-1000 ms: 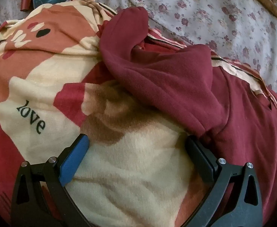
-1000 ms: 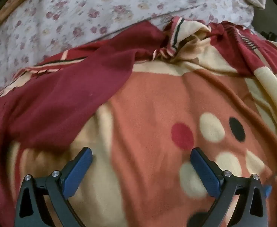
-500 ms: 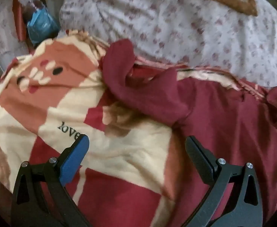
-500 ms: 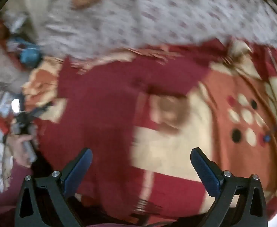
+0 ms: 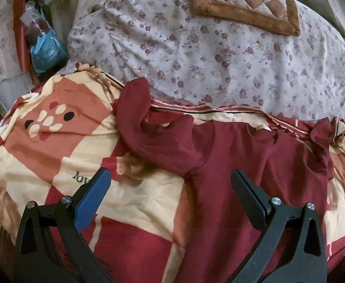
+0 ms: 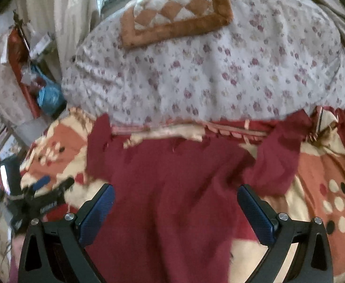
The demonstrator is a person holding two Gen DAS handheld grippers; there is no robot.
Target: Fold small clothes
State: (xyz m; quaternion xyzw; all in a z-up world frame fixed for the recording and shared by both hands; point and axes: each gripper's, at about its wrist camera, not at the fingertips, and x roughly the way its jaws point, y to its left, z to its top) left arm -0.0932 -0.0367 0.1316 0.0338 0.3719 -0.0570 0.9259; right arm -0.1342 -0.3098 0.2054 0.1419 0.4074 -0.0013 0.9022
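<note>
A dark red long-sleeved top [image 5: 255, 172] lies spread on a patterned blanket [image 5: 54, 146], body toward me, collar toward the far side. Its left sleeve [image 5: 134, 118] is bunched and bent upward; the right sleeve [image 6: 278, 160] slants out toward the right. My left gripper [image 5: 167, 184] hovers open above the blanket and the top's left flank, holding nothing. My right gripper [image 6: 176, 198] is open over the middle of the top [image 6: 172, 188], nothing between its fingers. The left gripper [image 6: 52, 184] appears blurred at the left of the right wrist view.
A floral white bedsheet [image 5: 219, 54] covers the bed beyond the blanket, with a brown checked pillow [image 5: 245, 7] at the far end. A blue plastic bag [image 5: 46, 54] and red furniture [image 5: 19, 26] stand at the left beside the bed. Curtains [image 6: 73, 11] hang behind.
Both grippers have pulled back and risen, so the whole top and the bed now show. Both stayed open. The right wrist view has swung left from the blanket's dotted patch to the top's middle.
</note>
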